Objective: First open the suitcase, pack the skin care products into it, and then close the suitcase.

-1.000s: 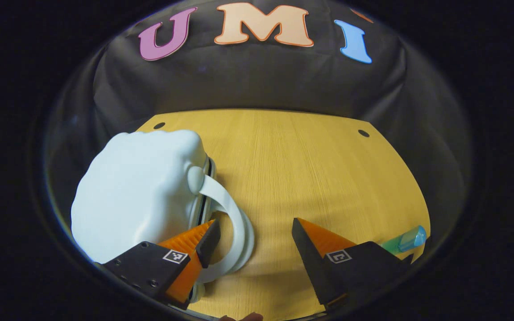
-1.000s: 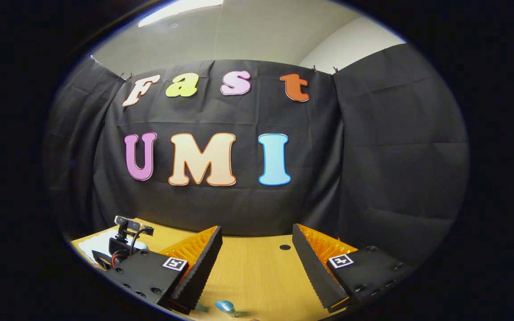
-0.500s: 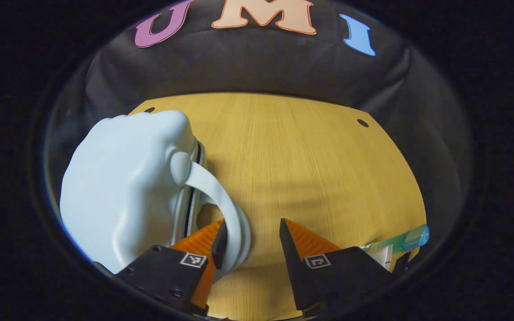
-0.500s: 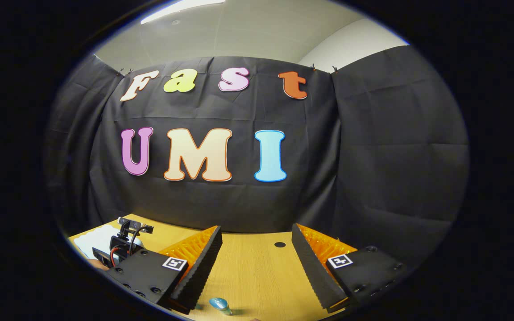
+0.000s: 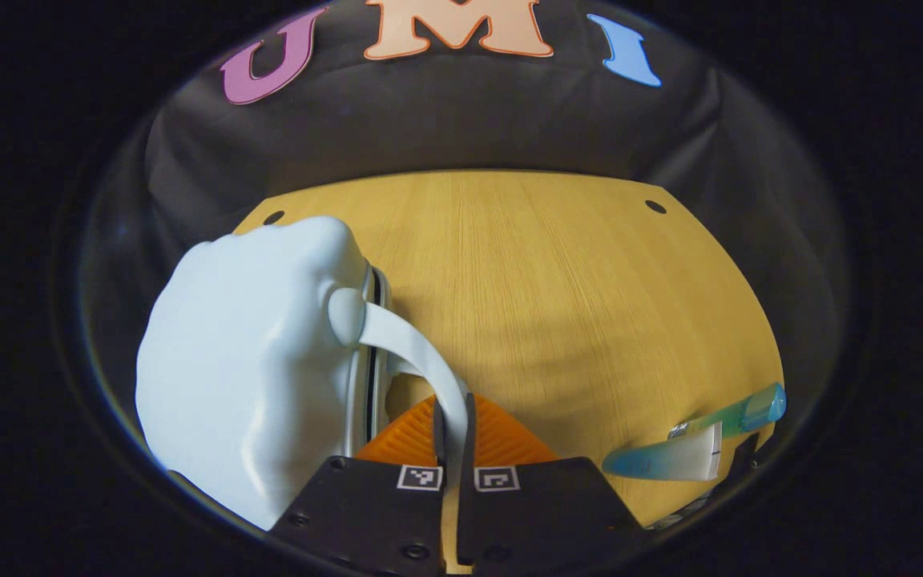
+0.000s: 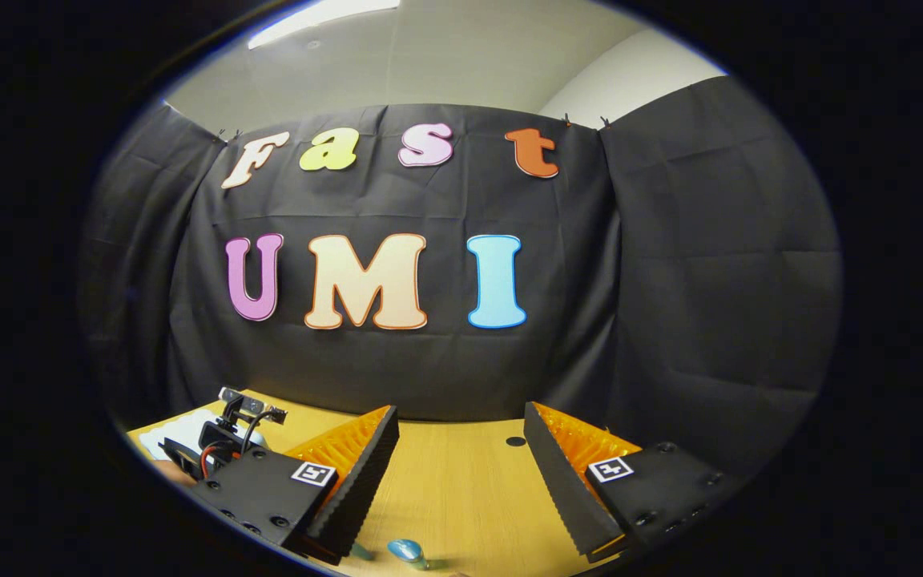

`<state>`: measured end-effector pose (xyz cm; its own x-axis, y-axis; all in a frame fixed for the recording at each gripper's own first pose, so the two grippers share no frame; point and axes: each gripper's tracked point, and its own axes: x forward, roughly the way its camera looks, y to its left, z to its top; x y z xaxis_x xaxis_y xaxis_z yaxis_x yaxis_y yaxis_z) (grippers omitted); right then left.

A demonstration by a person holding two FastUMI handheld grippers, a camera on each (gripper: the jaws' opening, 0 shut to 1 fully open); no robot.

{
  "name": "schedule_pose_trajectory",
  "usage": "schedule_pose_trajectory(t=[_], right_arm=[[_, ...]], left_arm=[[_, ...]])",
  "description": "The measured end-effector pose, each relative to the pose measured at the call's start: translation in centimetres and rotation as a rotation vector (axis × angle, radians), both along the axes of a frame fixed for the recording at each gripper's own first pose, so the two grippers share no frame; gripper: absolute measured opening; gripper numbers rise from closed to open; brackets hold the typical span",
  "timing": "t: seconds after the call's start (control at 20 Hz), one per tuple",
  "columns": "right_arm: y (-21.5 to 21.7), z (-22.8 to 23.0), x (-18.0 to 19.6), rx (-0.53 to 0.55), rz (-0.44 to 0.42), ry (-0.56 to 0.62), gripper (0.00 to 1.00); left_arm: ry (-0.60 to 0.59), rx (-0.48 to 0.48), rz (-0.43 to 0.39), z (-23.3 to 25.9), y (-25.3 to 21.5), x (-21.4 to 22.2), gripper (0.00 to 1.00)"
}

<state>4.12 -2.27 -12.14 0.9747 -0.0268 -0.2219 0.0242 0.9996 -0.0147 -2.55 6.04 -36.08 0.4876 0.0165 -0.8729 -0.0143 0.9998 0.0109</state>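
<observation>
Left gripper view: left gripper point(image 5: 453, 417), jaws wide 1 s ago, now clamped on the handle point(image 5: 421, 357) of the pale blue suitcase point(image 5: 245, 361), left on the table point(image 5: 558, 288). Opening can start. Skincare tubes point(image 5: 670, 458) lie near right. Right gripper point(image 6: 461, 457) hangs wide, unmoved.

Suitcase point(image 5: 245, 369) base behind left tool point(image 5: 453, 413); tube point(image 6: 407, 551) cut by edge
</observation>
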Motion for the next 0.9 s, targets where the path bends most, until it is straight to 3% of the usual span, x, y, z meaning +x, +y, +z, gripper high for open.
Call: schedule_pose_trajectory(t=[0.45, 0.9], right_arm=[[2.9, -0.3, 0.7, 0.036, 0.067, -0.007, 0.98], [7.2, -0.8, 1.1, 0.069, 0.139, 0.001, 0.98]], left_arm=[[-0.076, 0.008, -0.044, 5.7, 2.3, 1.0, 0.0], [-0.225, -0.035, 0.029, 14.8, 8.5, 3.1, 0.0]])
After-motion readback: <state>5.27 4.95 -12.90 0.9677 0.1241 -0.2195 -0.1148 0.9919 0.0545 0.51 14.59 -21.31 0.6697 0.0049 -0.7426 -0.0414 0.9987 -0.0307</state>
